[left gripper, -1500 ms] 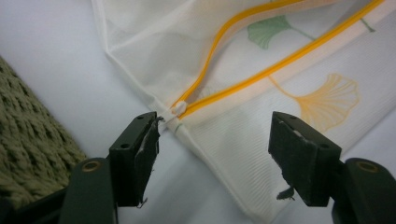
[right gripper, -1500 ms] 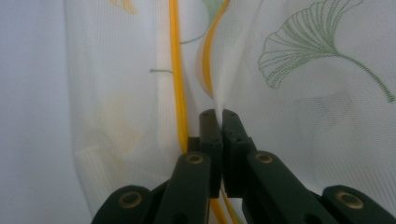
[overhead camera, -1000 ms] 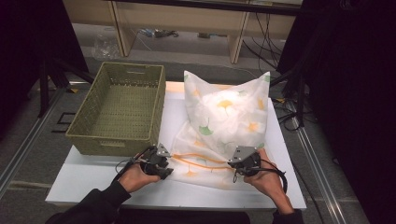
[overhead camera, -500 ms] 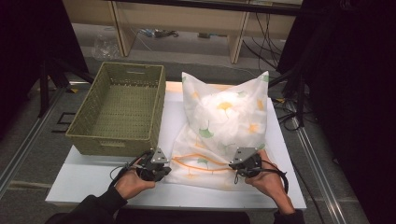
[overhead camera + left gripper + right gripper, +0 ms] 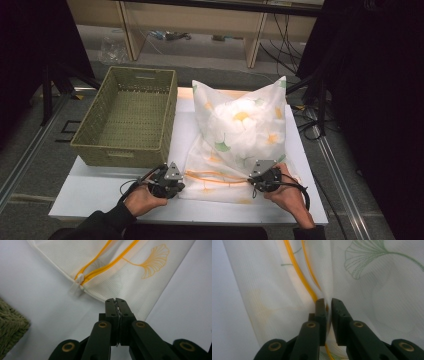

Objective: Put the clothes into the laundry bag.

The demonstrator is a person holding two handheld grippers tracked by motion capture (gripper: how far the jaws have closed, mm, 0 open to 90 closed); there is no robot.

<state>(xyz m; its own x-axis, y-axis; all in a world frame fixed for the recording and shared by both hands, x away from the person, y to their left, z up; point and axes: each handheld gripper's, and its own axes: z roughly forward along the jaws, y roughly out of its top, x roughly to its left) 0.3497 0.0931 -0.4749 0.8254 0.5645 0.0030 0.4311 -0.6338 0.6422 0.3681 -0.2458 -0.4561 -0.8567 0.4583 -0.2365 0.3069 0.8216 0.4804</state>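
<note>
jaws of both grippers pinch the near zipper edge of the white leaf-printed mesh pillow cover [image 5: 235, 145], left gripper [image 5: 169, 184] at its left corner, right gripper [image 5: 260, 181] opposite, its length lying away across the white tabletop [image 5: 100, 192].

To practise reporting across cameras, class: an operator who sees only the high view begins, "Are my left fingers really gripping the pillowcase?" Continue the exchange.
Observer: Yes. In the left gripper view, the left gripper is shut on the hem of the pillowcase, and a sliver of fabric shows between its fingers.
Operator: Where is the zip pull?
Observer: The white zip pull sits at the cloth's edge, apart from those fingers.
Operator: And my right side?
Observer: The right gripper has just been opening slightly, but fabric and the orange zip are bunched between its fingers.
</note>
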